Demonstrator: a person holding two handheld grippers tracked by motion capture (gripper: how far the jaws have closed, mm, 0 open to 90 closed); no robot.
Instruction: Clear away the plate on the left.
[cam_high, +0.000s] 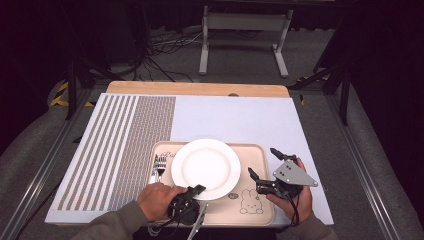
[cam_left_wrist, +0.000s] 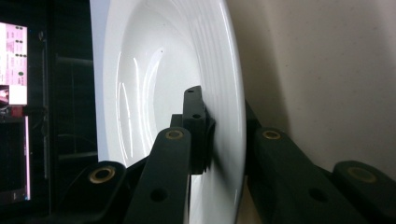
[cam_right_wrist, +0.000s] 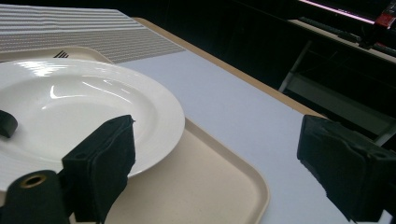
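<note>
Pinching the white plate (cam_high: 206, 168) at its six o'clock rim, your left gripper (cam_high: 196, 190) has its jaws clamped on it. That plate sits on the beige tray (cam_high: 260, 210), fork (cam_high: 159, 168) just beside it at nine o'clock. Your right gripper (cam_high: 263, 166) hovers at three o'clock, jaws wide apart.

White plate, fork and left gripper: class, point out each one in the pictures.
white plate (cam_high: 206, 167), high view, middle of its bowl.
fork (cam_high: 160, 167), high view, its tines beside the plate on the tray.
left gripper (cam_left_wrist: 223, 135), left gripper view, on the plate rim clamped between its fingertips.
</note>
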